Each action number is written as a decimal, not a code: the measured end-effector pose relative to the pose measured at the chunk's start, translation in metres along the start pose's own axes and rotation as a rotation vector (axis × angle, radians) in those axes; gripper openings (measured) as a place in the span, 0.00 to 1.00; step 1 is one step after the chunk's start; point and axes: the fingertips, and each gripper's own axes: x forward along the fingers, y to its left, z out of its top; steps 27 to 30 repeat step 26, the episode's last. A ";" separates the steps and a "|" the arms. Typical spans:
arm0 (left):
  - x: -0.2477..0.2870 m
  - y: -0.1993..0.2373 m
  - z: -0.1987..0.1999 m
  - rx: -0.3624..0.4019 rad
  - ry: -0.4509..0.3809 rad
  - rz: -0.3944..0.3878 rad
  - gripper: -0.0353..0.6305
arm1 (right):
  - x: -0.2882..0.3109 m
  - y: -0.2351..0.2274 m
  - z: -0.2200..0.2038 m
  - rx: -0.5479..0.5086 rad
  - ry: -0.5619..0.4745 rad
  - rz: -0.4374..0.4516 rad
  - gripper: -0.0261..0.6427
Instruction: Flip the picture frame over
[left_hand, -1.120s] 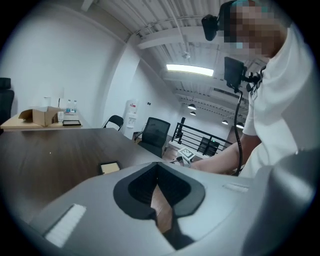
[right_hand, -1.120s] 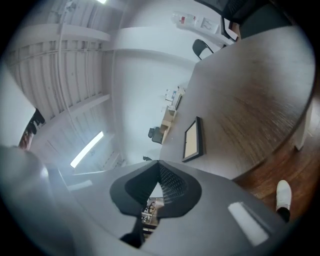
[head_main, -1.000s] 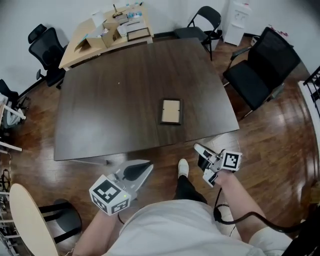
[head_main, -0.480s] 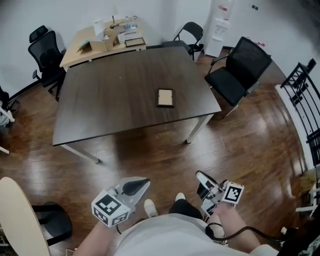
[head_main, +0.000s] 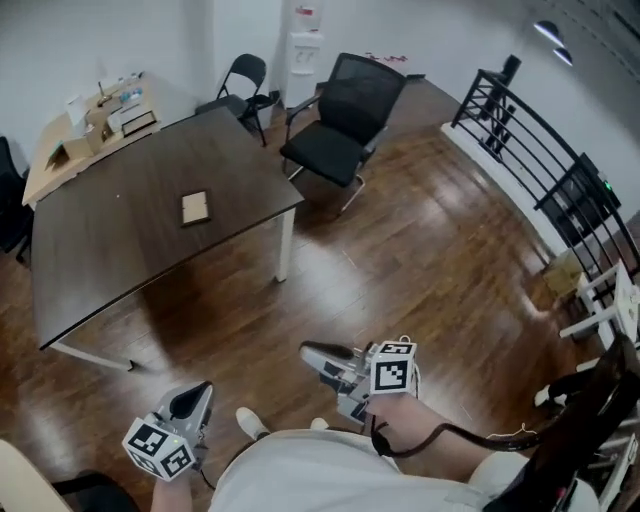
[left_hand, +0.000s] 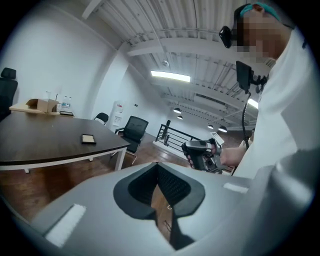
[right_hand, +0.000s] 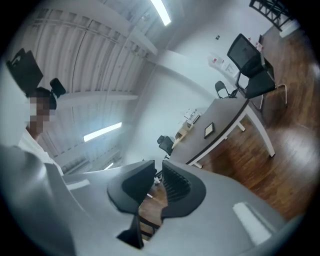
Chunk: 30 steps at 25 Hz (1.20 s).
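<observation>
The picture frame (head_main: 195, 207) lies flat on the dark table (head_main: 110, 262), far from both grippers, with its pale side up. It also shows small in the left gripper view as the frame (left_hand: 88, 139) and in the right gripper view as the frame (right_hand: 209, 130). My left gripper (head_main: 203, 387) hangs low over the wooden floor at the bottom left, its tips together and nothing in it. My right gripper (head_main: 306, 350) points left over the floor. Its jaws are opening, a narrow gap between the pads (right_hand: 175, 185) holds nothing.
A black office chair (head_main: 345, 110) and a folding chair (head_main: 240, 78) stand by the table's far corner. A light desk with boxes (head_main: 85, 125) is at the back left. A black railing (head_main: 540, 150) runs along the right. Wooden floor (head_main: 400, 250) lies between me and the table.
The person has stepped back and turned right, so the table and frame have slid far to the upper left. Both grippers moved off the table's edge over open floor.
</observation>
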 end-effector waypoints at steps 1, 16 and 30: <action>0.007 -0.012 0.004 0.000 -0.012 -0.010 0.05 | -0.006 0.002 0.000 -0.006 0.010 0.004 0.11; 0.015 -0.077 -0.008 0.108 -0.012 -0.134 0.05 | -0.055 0.035 -0.029 -0.069 -0.061 0.006 0.07; -0.054 -0.058 -0.048 0.111 0.029 -0.111 0.05 | -0.032 0.071 -0.087 -0.063 -0.038 -0.015 0.05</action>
